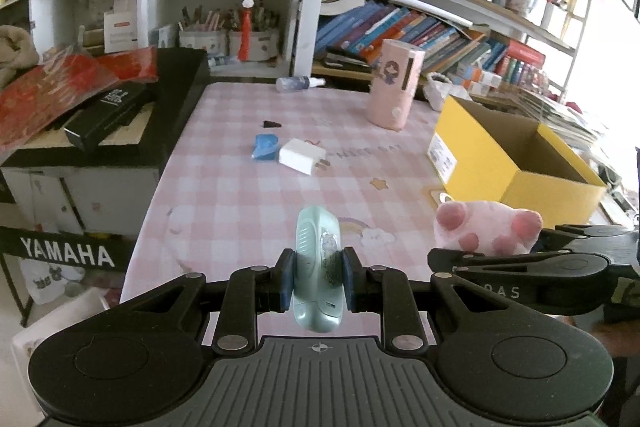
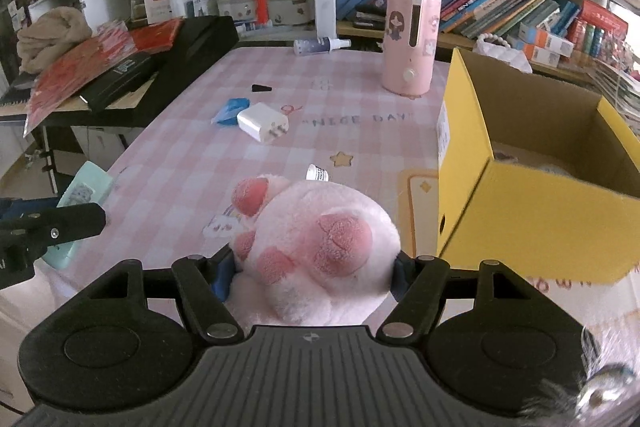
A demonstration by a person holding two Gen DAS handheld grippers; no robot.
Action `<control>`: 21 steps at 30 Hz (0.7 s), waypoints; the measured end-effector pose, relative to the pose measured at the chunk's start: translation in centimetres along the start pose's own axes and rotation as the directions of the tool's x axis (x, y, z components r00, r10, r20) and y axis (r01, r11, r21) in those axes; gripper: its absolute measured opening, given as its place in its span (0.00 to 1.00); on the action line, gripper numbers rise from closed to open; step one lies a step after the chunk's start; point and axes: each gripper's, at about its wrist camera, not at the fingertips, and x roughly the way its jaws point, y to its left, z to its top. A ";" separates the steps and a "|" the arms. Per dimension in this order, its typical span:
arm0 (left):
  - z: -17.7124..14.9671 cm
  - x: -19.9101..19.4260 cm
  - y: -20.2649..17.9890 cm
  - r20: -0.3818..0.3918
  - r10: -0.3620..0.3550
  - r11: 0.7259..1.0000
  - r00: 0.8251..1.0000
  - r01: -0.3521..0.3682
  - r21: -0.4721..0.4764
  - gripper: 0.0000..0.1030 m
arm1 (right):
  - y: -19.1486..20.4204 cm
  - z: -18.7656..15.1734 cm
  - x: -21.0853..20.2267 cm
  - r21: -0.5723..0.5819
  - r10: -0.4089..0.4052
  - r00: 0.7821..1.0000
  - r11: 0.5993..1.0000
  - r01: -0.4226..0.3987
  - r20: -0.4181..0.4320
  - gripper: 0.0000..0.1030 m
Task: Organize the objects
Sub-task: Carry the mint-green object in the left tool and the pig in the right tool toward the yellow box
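Note:
My left gripper (image 1: 318,279) is shut on a mint-green handheld device (image 1: 318,267), held upright above the near edge of the pink checked table (image 1: 240,187). The same device (image 2: 82,195) shows at the left edge of the right wrist view. My right gripper (image 2: 310,275) is shut on a pink plush cat paw (image 2: 316,251), which fills the space between its fingers; the paw (image 1: 486,229) appears to the right in the left wrist view. An open yellow cardboard box (image 2: 536,219) stands just right of the paw. A white charger (image 1: 301,155) and a blue clip (image 1: 264,146) lie mid-table.
A pink cylindrical humidifier (image 2: 410,47) stands at the back of the table, a spray bottle (image 2: 320,45) lies at the far edge, and a small black wedge (image 2: 261,88) lies nearby. A small white cap (image 2: 318,173) sits beyond the paw. A black keyboard case with red packets (image 1: 80,95) borders the left; bookshelves (image 1: 420,27) rise behind.

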 end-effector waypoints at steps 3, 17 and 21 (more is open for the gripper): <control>-0.8 -0.8 -0.2 -0.006 -0.014 1.000 1.000 0.014 0.012 0.22 | 0.4 -1.0 -0.9 0.006 -0.004 1.000 1.000 0.004 -0.006 0.66; -3.9 -3.0 -2.2 -0.052 -0.094 0.991 0.994 0.099 0.090 0.22 | 0.1 -6.3 -4.9 0.102 -0.066 0.998 0.992 0.068 -0.020 0.66; -4.4 -3.3 -3.1 -0.061 -0.124 0.985 0.990 0.130 0.117 0.22 | -0.6 -7.7 -5.9 0.145 -0.097 0.995 0.984 0.100 -0.033 0.67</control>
